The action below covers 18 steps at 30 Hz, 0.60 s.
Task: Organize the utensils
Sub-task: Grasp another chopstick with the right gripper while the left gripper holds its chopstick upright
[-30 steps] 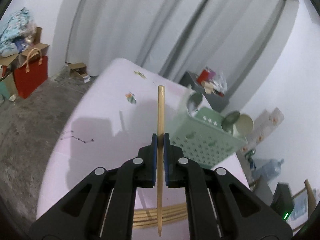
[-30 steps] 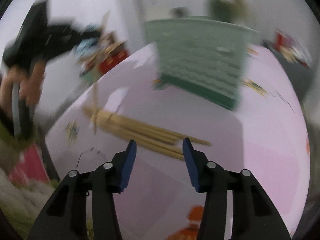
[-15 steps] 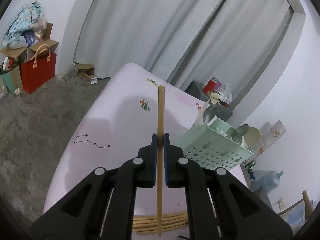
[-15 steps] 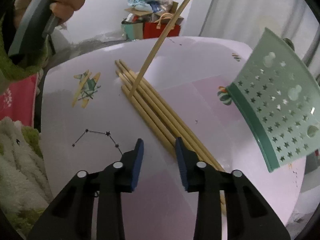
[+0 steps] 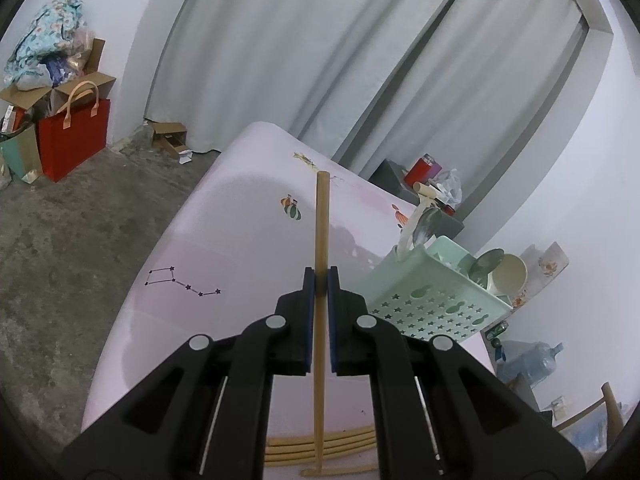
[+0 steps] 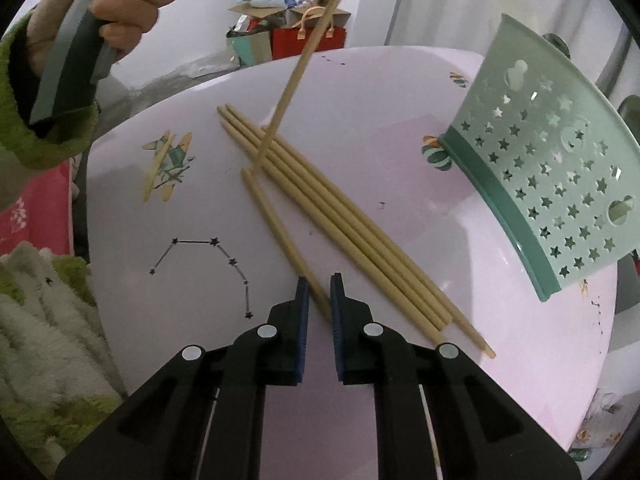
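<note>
My left gripper (image 5: 320, 278) is shut on a wooden chopstick (image 5: 322, 240) and holds it above the pink table; the same chopstick (image 6: 300, 64) slants down in the right wrist view, its tip near the pile. Several chopsticks (image 6: 340, 224) lie side by side on the table, also visible low in the left wrist view (image 5: 320, 444). One separate chopstick (image 6: 280, 232) lies beside them, and my right gripper (image 6: 319, 286) has its jaws closed around that chopstick's near end. The green star-holed utensil basket (image 6: 560, 168) stands to the right, and shows in the left wrist view (image 5: 432, 292).
The basket holds spoons (image 5: 424, 224) and a cup (image 5: 508, 276). The table's edge (image 5: 132, 304) drops to a concrete floor with a red bag (image 5: 72, 136). The person's hand and green sleeve (image 6: 60, 92) are at upper left.
My right gripper moved in low over the table and closed around the separate chopstick's end. My left gripper lifted its chopstick higher and stayed shut.
</note>
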### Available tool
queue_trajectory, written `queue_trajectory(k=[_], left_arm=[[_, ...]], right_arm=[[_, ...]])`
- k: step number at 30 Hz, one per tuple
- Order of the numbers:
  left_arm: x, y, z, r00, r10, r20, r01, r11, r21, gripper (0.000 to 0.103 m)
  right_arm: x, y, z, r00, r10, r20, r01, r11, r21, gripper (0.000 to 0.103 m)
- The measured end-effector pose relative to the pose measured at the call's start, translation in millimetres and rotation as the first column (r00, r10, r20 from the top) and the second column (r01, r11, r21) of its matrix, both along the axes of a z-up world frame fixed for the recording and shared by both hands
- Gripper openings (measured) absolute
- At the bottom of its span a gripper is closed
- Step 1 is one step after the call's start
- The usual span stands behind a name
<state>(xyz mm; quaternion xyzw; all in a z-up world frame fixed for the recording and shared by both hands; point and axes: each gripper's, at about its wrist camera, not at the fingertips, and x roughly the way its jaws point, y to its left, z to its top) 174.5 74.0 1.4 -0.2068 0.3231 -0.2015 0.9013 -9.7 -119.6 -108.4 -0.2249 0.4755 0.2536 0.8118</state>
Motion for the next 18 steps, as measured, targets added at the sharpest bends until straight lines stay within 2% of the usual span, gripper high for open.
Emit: queue_trajectory(k=[8,18], left_arm=[[-3,1,3,1.0,0.004,0.01,-0.004,1.0,-0.006,0.005],[-9,5,20,0.998,0.017,0.056,-0.017,1.0,-0.006,0.005]], right_arm=[[11,19,-6,0.994,0.106,-0.004,-0.106,0.994,-0.014,0.013],[0,3,8,0.994,0.105,0.008,-0.105,0.994,0.041,0.007]])
